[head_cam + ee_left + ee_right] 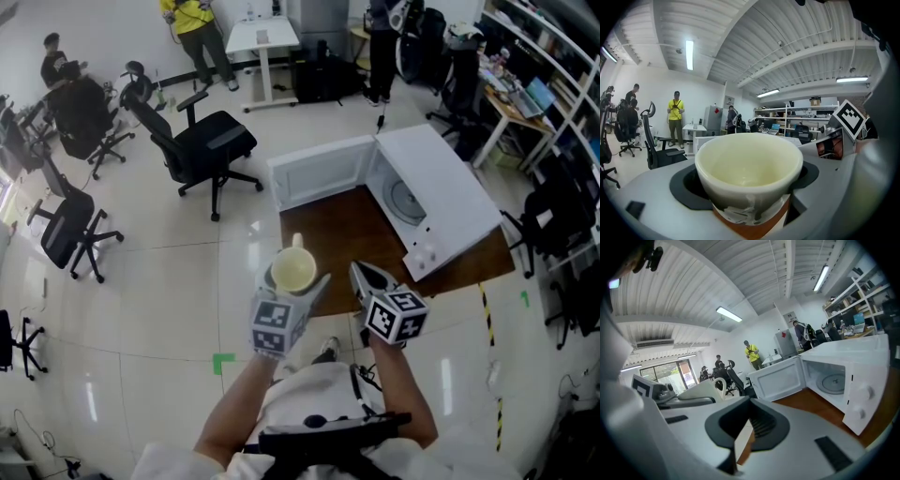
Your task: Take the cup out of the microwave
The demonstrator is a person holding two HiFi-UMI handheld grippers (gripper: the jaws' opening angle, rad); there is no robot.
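Note:
A cream cup (292, 272) is out of the microwave, held upright in the air in front of the person, and my left gripper (294, 283) is shut on it. In the left gripper view the cup (749, 164) fills the space between the jaws, and its inside looks empty. The white microwave (441, 197) stands on a brown table (328, 234) with its door (319, 173) swung wide open and its turntable bare. My right gripper (362, 274) hangs just right of the cup with its jaws together and nothing in them. The right gripper view shows the open microwave (839, 380) ahead.
A black office chair (211, 141) stands left of the microwave door, and more chairs sit at the far left. Shelves (553, 84) and desks line the right side. People stand at the back by a white desk (262, 37). A green tape mark (223, 363) lies on the floor.

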